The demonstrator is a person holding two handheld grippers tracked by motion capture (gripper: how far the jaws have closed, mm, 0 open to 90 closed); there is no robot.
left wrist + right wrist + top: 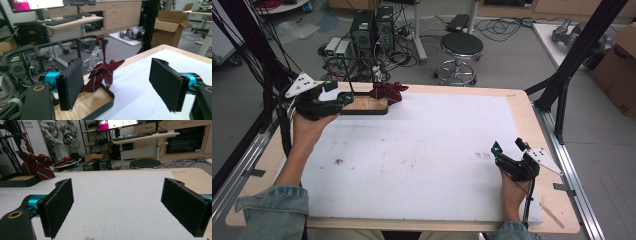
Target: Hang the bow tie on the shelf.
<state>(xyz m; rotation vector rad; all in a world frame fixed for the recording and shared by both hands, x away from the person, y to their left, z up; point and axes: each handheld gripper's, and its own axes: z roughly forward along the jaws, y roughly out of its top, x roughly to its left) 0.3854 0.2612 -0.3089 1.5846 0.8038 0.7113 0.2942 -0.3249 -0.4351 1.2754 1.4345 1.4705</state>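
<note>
Reaching toward the tie (388,91), nothing gripped yet.
Left tool (334,92) is hovering open beside the tie; right tool (510,146) is waiting open, well apart.

This is a robotics lab or research workshop. The counter (522,107) is a wooden board topped with a white sheet and framed by black metal struts (579,47), with computer towers (373,27), tangled cables (507,24) and a round black stool (461,47) on the grey floor behind it. Beyond stand desks with keyboards (61,21) under monitors (117,123), wooden cabinets (117,12), open cardboard boxes (170,28) and grey robot parts (133,32) lying on a white board.
</note>
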